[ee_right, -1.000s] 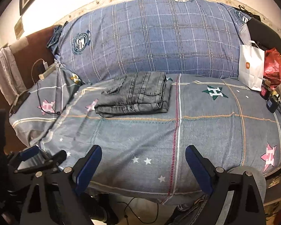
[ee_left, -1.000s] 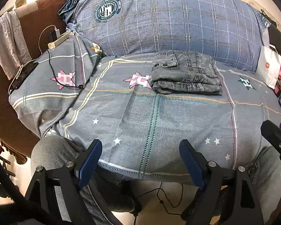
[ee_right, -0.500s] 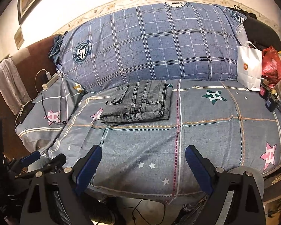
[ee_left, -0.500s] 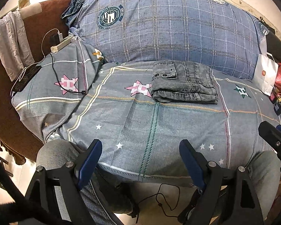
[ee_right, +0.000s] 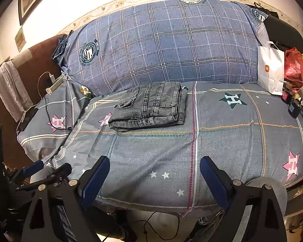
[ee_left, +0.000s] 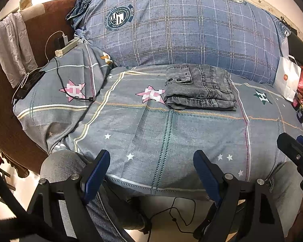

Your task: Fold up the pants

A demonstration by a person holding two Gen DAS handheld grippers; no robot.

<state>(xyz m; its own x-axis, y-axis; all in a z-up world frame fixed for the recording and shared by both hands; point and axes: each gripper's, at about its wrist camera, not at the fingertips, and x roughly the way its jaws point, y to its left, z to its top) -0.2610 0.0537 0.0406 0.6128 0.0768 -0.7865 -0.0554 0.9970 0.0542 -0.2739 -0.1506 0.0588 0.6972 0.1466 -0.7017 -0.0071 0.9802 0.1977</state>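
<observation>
Grey denim pants lie folded into a compact rectangle on the bed, just in front of the big blue plaid pillow; they also show in the right wrist view. My left gripper is open and empty, held back over the bed's near edge, well short of the pants. My right gripper is open and empty too, also at the near edge. The right gripper's tip shows at the right edge of the left wrist view. The left gripper shows at the lower left of the right wrist view.
A grey patterned sheet covers the bed. A blue plaid pillow stands at the back. A power strip, cable and phone lie at the left. A white paper bag and red bag stand at the right.
Both grippers have drawn back and up from the bed, so the pants look farther away. The pants have not moved. Both grippers stay open.
</observation>
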